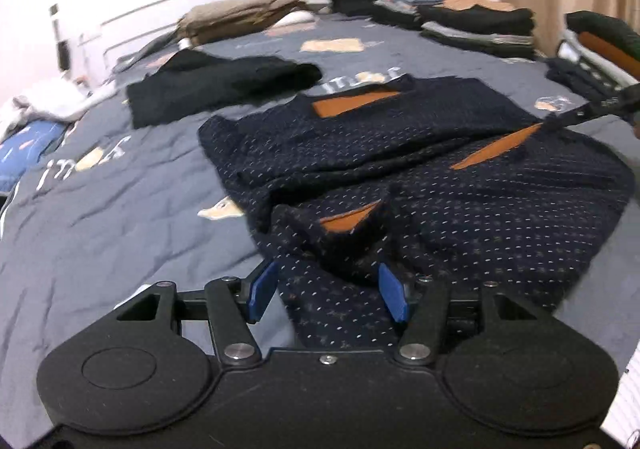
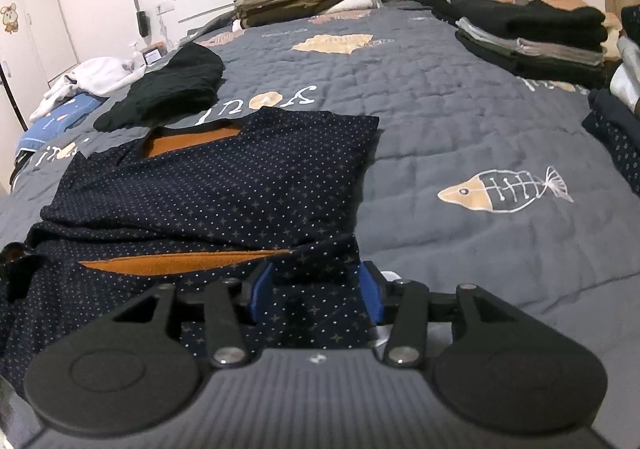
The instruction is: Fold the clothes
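Both claws, left gripper (image 1: 328,291) and right gripper (image 2: 316,295), gape over the dotted sweater (image 2: 224,185), hem hidden.

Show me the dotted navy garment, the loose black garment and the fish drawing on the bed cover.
dotted navy garment (image 2: 224,185), right wrist view, flat upper panel.
black garment (image 2: 172,89), right wrist view, middle.
fish drawing (image 2: 504,191), right wrist view, body.

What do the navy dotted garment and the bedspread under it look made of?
Navy dotted garment: soft, thick matte fabric with a fuzzy orange lining, likely fleece, showing at neck and folds. Bedspread: grey quilted cloth, probably cotton, matte, puckered stitch lines with printed fish.
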Tool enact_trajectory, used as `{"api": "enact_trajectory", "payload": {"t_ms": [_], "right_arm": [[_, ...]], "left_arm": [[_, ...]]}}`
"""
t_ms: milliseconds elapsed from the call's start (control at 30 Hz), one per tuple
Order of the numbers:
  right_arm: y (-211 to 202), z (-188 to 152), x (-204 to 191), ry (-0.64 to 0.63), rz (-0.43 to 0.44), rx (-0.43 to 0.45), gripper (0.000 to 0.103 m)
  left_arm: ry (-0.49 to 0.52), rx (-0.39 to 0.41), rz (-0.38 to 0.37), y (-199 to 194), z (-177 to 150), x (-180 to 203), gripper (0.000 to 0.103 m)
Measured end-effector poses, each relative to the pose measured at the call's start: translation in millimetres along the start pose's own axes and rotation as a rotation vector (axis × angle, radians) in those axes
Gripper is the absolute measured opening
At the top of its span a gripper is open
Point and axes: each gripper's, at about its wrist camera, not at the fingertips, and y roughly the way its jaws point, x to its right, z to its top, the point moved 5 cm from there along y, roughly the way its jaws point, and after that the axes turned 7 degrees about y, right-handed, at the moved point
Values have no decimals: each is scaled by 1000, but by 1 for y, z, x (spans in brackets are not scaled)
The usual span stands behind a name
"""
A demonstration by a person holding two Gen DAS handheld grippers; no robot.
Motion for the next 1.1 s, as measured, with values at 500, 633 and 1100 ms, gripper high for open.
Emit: {"api": "enact_trajectory", "payload": {"t_ms": [500, 633, 1100], "right_arm": [[16, -7, -2, -43, -49, -36, 48], [14, -5, 1, -18, -41, -28, 48], [12, 0, 3, -69, -22, -8, 51]], "left_arm": [[-103, -57, 80, 55, 6, -11, 17], [-258, 34, 138, 34, 15, -38, 10], [-320, -46, 129, 39, 6, -44, 12]]}}
